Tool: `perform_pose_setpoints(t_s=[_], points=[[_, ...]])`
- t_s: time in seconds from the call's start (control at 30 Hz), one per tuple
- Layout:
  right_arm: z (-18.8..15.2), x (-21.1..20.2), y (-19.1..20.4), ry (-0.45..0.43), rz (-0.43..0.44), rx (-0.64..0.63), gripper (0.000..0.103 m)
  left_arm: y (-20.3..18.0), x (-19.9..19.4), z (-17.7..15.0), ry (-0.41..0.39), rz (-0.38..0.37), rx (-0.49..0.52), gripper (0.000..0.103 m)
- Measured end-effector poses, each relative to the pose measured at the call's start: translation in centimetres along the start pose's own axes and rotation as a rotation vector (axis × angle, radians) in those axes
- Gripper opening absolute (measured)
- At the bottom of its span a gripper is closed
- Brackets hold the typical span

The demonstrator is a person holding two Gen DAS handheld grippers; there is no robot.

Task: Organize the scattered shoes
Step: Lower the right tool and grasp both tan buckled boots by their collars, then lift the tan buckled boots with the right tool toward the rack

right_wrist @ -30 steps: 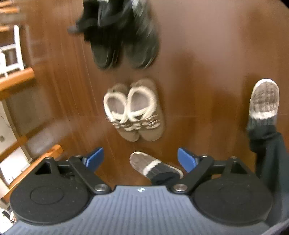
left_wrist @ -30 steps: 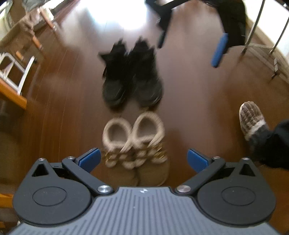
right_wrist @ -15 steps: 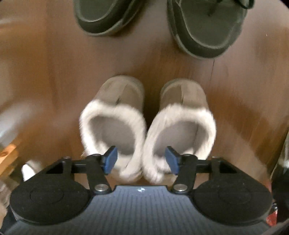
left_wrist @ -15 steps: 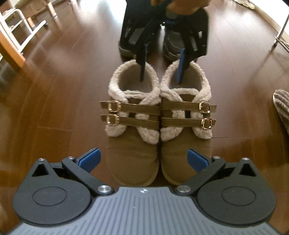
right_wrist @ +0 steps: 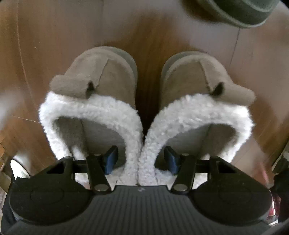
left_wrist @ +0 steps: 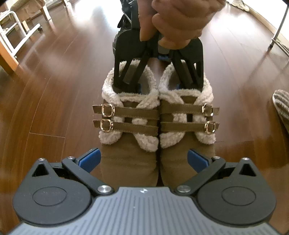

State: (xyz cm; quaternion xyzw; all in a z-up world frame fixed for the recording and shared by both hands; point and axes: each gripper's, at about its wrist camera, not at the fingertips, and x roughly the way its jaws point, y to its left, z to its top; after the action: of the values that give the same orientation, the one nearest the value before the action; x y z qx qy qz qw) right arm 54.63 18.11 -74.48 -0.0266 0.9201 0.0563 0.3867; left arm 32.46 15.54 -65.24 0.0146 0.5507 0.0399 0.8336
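Two tan strapped shoes with white fleece lining, one on the left and one on the right, stand side by side on the wood floor, inner sides touching. My left gripper is open, its blue pads on either side of the two toes. My right gripper comes in from the heel end with one finger inside each shoe's opening. Its jaws have just been closing, and the two inner fleece collars are pinched together between the pads. The left wrist view shows that gripper under a person's hand.
A dark green shoe lies just beyond the tan heels. A foot in a striped sock rests on the floor at the right. A white metal frame stands far left, and a metal leg far right.
Both grippers came down to the tan pair. The right gripper's fingers went into the shoe openings and narrowed, and the gap between the shoes closed.
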Motion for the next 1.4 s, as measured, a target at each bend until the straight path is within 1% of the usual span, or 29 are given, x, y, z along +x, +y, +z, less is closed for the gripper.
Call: perform_pose_setpoints(t_s=[0.1,0.27,0.37,0.4,0.53,0.67,0.77,0.87,1.0,1.07,1.2,1.33,1.4], points=[[0.0,0.4,-0.2,0.029,-0.031,-0.007,0.050,0.1,0.5,-0.3,0.003,0.002,0.007,0.103],[0.0,0.6,-1.1,0.040,-0.021,0.015,0.050,0.3,0.9,-0.4,0.013,-0.002,-0.003,0.103],[-0.5,0.4,-1.7,0.056,0.000,0.017,0.040,0.4,0.9,-0.3,0.014,-0.005,0.000,0.103],[-0.7,0.3,-1.8,0.060,0.007,0.018,0.034,0.3,0.8,-0.3,0.016,-0.009,0.005,0.103],[-1.5,-0.2,-2.4,0.065,0.043,-0.015,0.023,-0.3,1.0,-0.8,0.026,-0.029,0.031,0.103],[-3.1,-1.7,-3.3,0.053,0.079,-0.063,0.019,-0.5,0.7,-1.2,0.038,-0.034,0.026,0.103],[-4.2,-2.8,-4.2,0.043,0.093,-0.066,0.017,-0.8,0.0,-1.2,0.039,-0.039,0.036,0.103],[-6.1,-4.8,-6.4,0.044,0.119,-0.055,0.016,-1.3,-1.3,-0.9,0.037,-0.051,0.059,0.103],[-8.9,-8.0,-9.8,0.049,0.139,-0.036,0.015,-2.5,-4.3,0.2,0.021,-0.087,0.124,0.103],[-10.1,-9.5,-11.2,0.041,0.138,-0.032,0.015,-3.2,-5.8,0.7,0.013,-0.107,0.157,0.103],[-13.2,-13.1,-15.4,0.018,0.130,-0.008,0.014,-5.0,-8.0,1.2,0.000,-0.154,0.218,0.103],[-14.4,-13.3,-19.3,-0.002,0.153,0.037,0.014,-7.2,-8.6,1.8,0.009,-0.217,0.301,0.103],[-15.4,-14.0,-21.6,-0.014,0.180,0.061,0.014,-8.2,-8.7,2.4,0.011,-0.243,0.349,0.103]])
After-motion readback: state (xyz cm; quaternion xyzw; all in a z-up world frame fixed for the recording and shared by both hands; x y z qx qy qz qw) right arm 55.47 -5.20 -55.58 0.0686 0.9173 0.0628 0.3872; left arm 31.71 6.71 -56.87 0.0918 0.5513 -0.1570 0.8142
